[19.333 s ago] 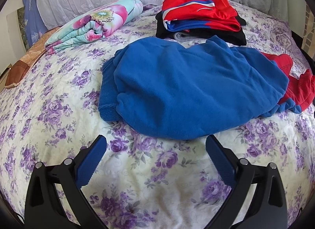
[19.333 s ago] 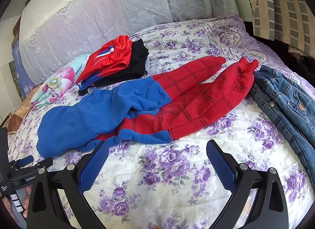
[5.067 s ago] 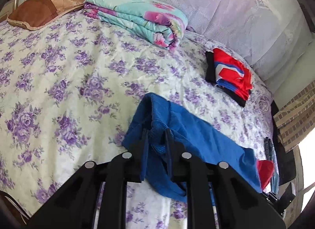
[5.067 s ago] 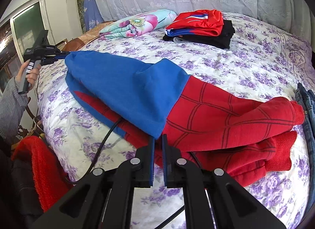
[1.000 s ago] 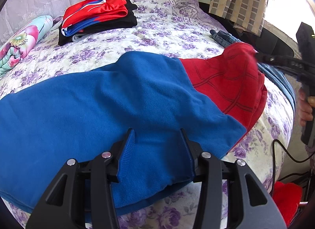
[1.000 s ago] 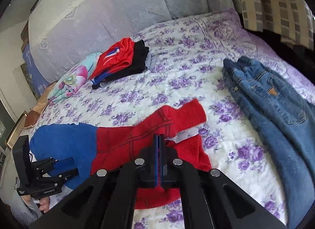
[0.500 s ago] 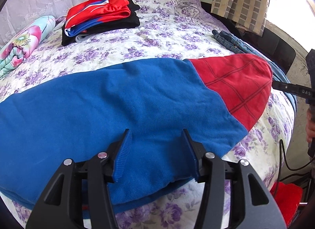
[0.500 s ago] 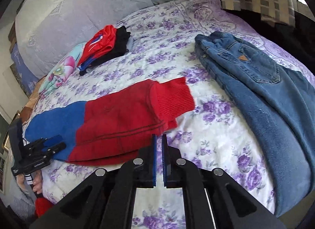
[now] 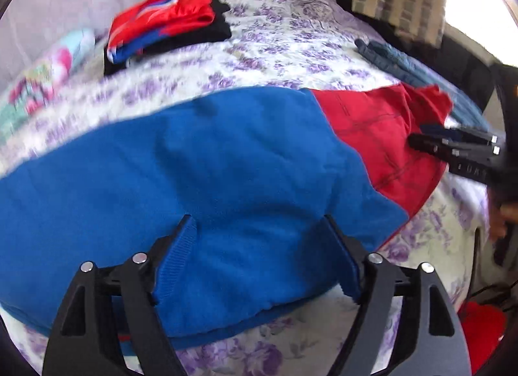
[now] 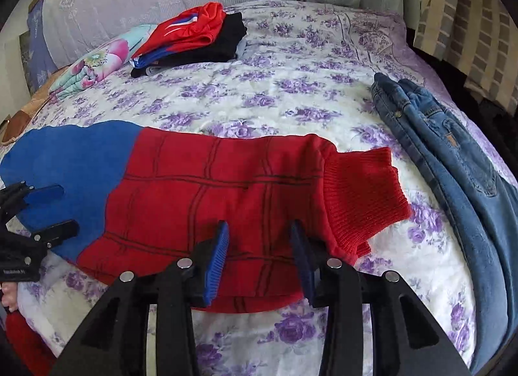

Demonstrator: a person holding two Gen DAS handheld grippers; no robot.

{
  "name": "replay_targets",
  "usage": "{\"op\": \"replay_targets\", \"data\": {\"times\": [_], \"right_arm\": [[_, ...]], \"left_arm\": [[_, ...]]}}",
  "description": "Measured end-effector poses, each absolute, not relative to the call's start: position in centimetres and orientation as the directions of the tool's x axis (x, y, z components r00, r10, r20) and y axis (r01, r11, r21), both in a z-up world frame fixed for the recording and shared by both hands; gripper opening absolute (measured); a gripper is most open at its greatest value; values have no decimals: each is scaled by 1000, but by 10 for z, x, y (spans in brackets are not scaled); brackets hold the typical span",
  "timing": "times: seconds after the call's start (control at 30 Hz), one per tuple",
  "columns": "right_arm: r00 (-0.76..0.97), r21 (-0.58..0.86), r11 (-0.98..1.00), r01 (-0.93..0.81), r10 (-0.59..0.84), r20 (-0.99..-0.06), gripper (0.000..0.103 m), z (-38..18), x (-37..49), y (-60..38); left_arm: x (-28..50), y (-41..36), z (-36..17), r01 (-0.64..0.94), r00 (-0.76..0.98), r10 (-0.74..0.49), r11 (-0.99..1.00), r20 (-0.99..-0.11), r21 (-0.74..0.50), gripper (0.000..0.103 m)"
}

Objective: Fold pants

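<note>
Through the left wrist camera we see our left gripper (image 9: 260,230) poised over the blue waist end of the pants (image 9: 200,182), its jaws opening, spread wide with the blue cloth lying between them and the pads clear of it. The pants stretch across the near edge of the bed (image 9: 291,36), blue part nearest us, red legs running off to the right. At the red end our right gripper (image 9: 417,139) reaches in from the right. Beyond the pants, toward the headboard, sits a folded stack of clothes (image 9: 165,23), and to the right of the pants lie the jeans (image 9: 388,59); this view is blurred. Through the right wrist camera, our right gripper (image 10: 259,240) hangs over the red leg of the pants (image 10: 226,188), jaws opening, partly spread, red cloth between them but not pinched. The ribbed cuff points right toward the jeans (image 10: 453,149). Left of the pants' blue end our left gripper (image 10: 53,211) shows, spread. Behind the pants lie the stack of clothes (image 10: 194,36) and a flowered quilt (image 10: 97,65).
</note>
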State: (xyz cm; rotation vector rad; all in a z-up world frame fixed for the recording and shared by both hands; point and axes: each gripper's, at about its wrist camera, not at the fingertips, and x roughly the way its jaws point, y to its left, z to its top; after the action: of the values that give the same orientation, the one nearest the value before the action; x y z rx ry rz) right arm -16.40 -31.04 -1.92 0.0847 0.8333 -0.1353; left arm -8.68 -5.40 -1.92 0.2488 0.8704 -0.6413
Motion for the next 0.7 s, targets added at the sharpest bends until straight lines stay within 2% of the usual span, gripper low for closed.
{"op": "replay_targets", "data": {"times": [0.1,0.13,0.2,0.23,0.4,0.5,0.6,0.7], "right_arm": [[707,86,983,165,-57,-705,41,2,-181,-315],[721,102,980,169,-53,-691,45,10,-191,-317],[737,109,979,173,-56,-673,58,20,-210,-321],[736,112,975,191,-66,-673,60,20,-218,-325],[700,222,936,275,-37,-714,60,-4,-224,-348],[733,323,900,292,6,-680,60,-8,-225,-352],[782,294,926,236,-1,-623,60,13,-219,-336],[807,268,962,51,118,-578,60,41,-192,-300]], "left_arm": [[-87,-46,-12,592,498,-416,804,-761,-53,76],[-88,-43,-9,580,518,-413,813,-749,-47,76],[-88,-35,-3,568,531,-424,821,-734,-63,76],[-87,-31,-1,556,539,-423,828,-729,-70,76],[-76,-17,11,475,624,-357,880,-695,-26,76],[-65,-7,15,412,674,-273,910,-687,42,76],[-40,11,18,327,690,-194,943,-698,60,76],[-23,33,13,277,660,-187,961,-728,5,76]]}}
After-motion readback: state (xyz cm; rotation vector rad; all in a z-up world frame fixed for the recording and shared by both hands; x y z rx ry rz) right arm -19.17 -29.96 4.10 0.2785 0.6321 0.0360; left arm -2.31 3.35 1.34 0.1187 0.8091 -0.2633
